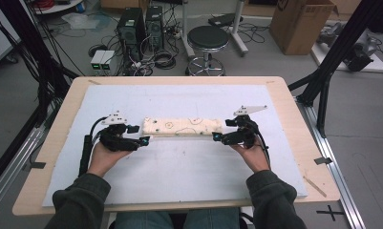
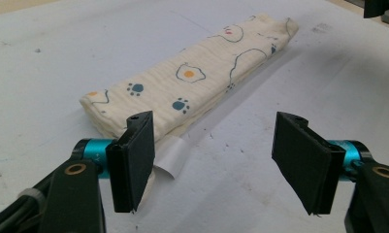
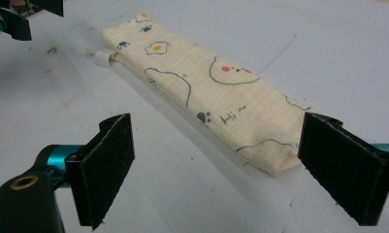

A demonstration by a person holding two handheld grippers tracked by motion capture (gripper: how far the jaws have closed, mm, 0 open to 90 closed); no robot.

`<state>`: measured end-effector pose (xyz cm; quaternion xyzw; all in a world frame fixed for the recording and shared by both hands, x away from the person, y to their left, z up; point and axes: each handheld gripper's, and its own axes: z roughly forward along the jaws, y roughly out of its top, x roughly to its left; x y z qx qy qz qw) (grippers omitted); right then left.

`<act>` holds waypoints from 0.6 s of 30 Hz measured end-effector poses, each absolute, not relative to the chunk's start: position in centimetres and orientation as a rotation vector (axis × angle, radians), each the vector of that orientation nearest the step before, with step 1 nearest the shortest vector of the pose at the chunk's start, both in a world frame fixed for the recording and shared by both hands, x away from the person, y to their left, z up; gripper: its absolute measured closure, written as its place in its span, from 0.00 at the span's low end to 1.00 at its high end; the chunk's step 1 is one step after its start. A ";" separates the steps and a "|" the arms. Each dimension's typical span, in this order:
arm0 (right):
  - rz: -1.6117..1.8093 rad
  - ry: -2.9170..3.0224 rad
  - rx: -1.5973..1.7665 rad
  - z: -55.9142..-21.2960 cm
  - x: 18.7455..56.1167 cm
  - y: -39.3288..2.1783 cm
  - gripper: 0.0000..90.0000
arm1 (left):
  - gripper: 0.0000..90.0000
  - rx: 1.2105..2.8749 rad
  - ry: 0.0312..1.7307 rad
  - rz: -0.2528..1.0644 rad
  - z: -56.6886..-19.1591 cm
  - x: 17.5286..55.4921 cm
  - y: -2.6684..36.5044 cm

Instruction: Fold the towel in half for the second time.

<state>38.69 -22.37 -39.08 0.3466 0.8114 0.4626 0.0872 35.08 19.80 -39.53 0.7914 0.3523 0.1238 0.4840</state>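
Note:
A cream cloth [image 1: 182, 126] printed with eggs, paws and bear outlines lies folded into a long strip across the middle of the white mat. My left gripper [image 1: 139, 135] sits at its left end, open. In the left gripper view the cloth [image 2: 192, 82] runs away from the left gripper [image 2: 221, 165]; its near corner and a white label [image 2: 170, 158] lie by the left-hand pad, and nothing is pinched. My right gripper [image 1: 224, 130] is at the right end, also open. In the right gripper view the cloth [image 3: 216, 92] ends beside the right-hand pad of the right gripper [image 3: 216, 170].
The white mat [image 1: 179, 162] covers most of a wooden table [image 1: 50, 157]. Beyond the far edge, on the floor, stand a stool [image 1: 207, 40], computer towers [image 1: 141, 28] and a cardboard box [image 1: 301, 24]. Black frame posts [image 1: 332, 62] rise at the right.

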 end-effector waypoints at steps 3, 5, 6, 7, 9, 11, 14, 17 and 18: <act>1.396 2.406 1.019 -39.1 38.4 -22.6 0.14 | 0.36 1.923 0.861 0.303 -39.7 34.6 20.0; 1.396 2.406 1.030 -39.5 38.2 -22.9 0.14 | 0.35 1.944 0.865 0.306 -40.0 34.5 20.2; 1.393 2.403 1.039 -39.7 38.0 -23.1 0.14 | 0.34 1.941 0.873 0.307 -40.1 34.4 20.3; 1.392 2.407 1.046 -40.0 37.9 -23.2 0.14 | 0.34 1.940 0.872 0.305 -40.1 34.3 20.4; 1.382 2.413 1.048 -40.4 37.7 -23.5 0.14 | 0.34 1.941 0.873 0.309 -40.2 34.0 20.6; 1.382 2.409 1.051 -40.7 37.4 -23.7 0.14 | 0.34 1.941 0.872 0.307 -40.2 33.8 20.7; 1.379 2.408 1.048 -40.7 37.0 -23.9 0.14 | 0.33 1.940 0.868 0.315 -40.3 33.6 20.7; 1.382 2.405 1.035 -40.7 36.7 -24.0 0.14 | 0.33 1.941 0.867 0.320 -40.3 33.2 20.8; 1.385 2.404 1.030 -40.6 36.6 -24.1 0.14 | 0.33 1.934 0.868 0.321 -40.4 33.1 20.8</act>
